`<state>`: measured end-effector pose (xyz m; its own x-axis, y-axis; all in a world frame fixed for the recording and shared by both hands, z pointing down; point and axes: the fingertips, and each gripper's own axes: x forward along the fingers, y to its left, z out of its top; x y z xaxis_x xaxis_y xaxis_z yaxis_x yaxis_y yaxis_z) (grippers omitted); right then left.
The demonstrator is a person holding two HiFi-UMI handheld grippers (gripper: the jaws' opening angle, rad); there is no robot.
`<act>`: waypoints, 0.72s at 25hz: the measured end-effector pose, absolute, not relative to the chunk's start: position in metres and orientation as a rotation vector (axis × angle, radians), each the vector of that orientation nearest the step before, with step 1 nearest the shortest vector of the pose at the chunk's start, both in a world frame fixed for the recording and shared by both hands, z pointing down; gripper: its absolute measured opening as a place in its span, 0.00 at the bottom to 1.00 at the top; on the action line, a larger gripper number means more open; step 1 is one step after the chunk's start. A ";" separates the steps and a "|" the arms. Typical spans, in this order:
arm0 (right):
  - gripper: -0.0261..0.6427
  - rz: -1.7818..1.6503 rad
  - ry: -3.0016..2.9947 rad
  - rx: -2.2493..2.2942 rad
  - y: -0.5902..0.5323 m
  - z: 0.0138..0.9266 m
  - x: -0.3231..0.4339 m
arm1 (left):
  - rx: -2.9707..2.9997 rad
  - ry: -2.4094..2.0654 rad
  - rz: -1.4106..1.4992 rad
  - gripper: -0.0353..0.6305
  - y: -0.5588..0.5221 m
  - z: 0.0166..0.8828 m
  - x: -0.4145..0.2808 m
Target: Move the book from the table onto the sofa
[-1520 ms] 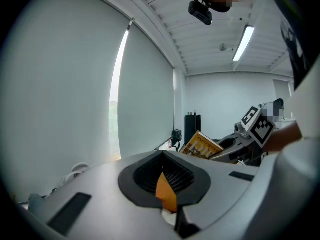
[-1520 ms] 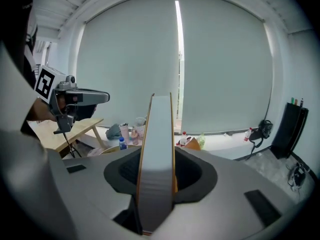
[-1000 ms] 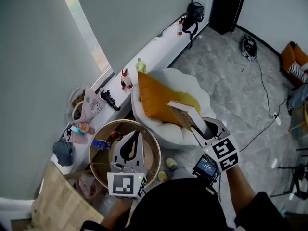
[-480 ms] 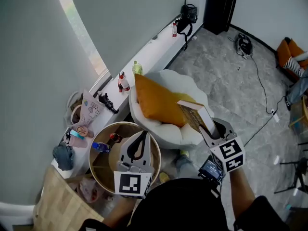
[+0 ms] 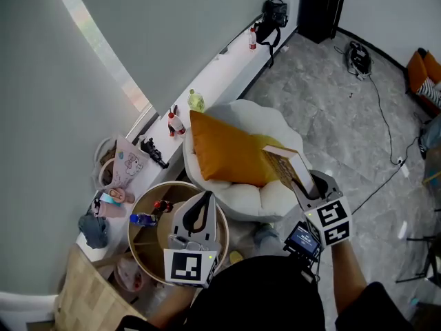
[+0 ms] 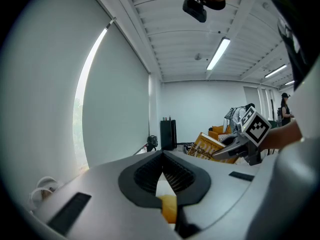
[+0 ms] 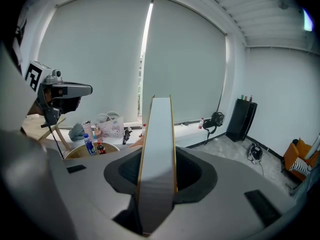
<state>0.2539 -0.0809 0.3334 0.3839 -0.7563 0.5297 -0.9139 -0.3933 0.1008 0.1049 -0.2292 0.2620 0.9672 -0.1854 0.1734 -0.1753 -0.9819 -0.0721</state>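
Note:
The book [image 5: 286, 165], yellow-covered with white page edges, stands on edge in my right gripper [image 5: 301, 180], whose jaws are shut on it. It hangs over the front right rim of the white round sofa [image 5: 275, 119], beside the orange cushion [image 5: 224, 150]. In the right gripper view the book [image 7: 157, 149] runs edge-on between the pads of the right gripper [image 7: 157, 184]. My left gripper [image 5: 204, 198] is shut and empty above the round wooden table [image 5: 138, 236]. In the left gripper view the left gripper [image 6: 162, 159] has its tips together, with the book [image 6: 210, 145] off to the right.
A blue bottle [image 5: 141, 219] and a red one [image 5: 162, 205] stand on the table. The white window ledge [image 5: 227, 67] carries bottles, a pink bag [image 5: 127, 164] and a black bag. Further off are a black cabinet [image 5: 318, 5], floor cables [image 5: 386, 116] and a wooden board [image 5: 83, 295].
My right gripper has carried the book a little lower and to the right along the sofa's front. My left gripper has drifted slightly right over the table. Both stay shut.

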 end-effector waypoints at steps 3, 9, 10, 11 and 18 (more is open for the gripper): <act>0.26 0.604 -1.449 2.263 -0.084 0.345 0.281 | -3.058 0.293 -0.314 0.07 -0.234 0.270 0.131; 0.26 0.695 -1.486 2.191 -0.098 0.381 0.330 | -3.064 0.353 -0.369 0.07 -0.249 0.290 0.175; 0.26 0.724 -1.487 2.175 -0.099 0.390 0.335 | -3.067 0.357 -0.389 0.07 -0.251 0.297 0.179; 0.26 0.745 -1.487 2.160 -0.101 0.399 0.341 | -3.069 0.361 -0.409 0.07 -0.254 0.305 0.184; 0.26 0.816 -1.492 2.089 -0.115 0.449 0.383 | -3.076 0.420 -0.537 0.07 -0.273 0.358 0.213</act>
